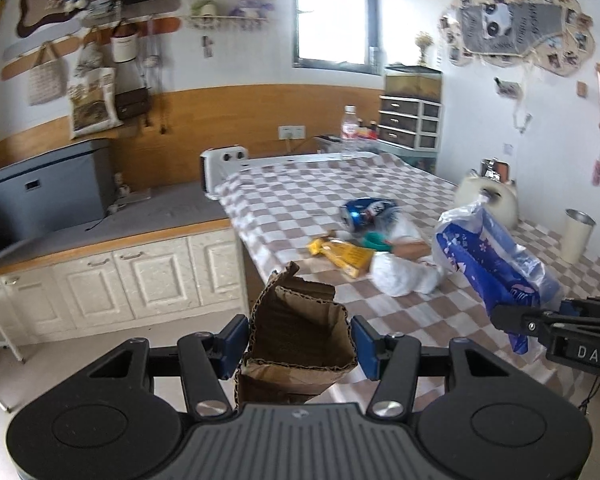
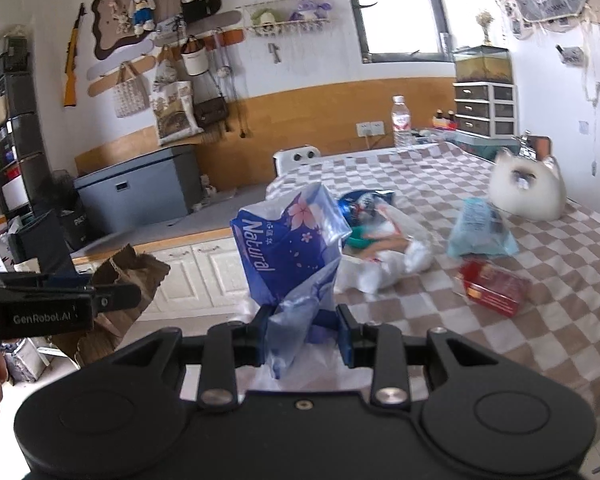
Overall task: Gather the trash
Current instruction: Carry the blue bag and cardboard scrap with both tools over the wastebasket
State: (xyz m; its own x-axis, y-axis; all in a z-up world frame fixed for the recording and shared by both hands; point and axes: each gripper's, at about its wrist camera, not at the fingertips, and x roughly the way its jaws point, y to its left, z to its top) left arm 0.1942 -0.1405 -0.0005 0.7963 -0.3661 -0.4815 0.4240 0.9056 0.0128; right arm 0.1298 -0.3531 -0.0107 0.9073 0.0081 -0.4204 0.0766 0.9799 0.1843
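At frame centre, the right gripper point(image 2: 302, 330) clamps the blue wrapper point(image 2: 288, 240); the left gripper point(image 1: 298, 340) grips the paper bag point(image 1: 300, 328) at lower centre. Next, likely, the wrapper goes into the bag's open mouth.

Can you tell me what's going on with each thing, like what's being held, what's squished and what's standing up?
left gripper: shut on the brown paper bag
brown paper bag: open at top, torn, held
right gripper: shut on the blue wrapper
blue wrapper: crumpled, lifted above the table
blue can: lying on its side
red box: lying flat
water bottle: upright, capped
metal cup: upright
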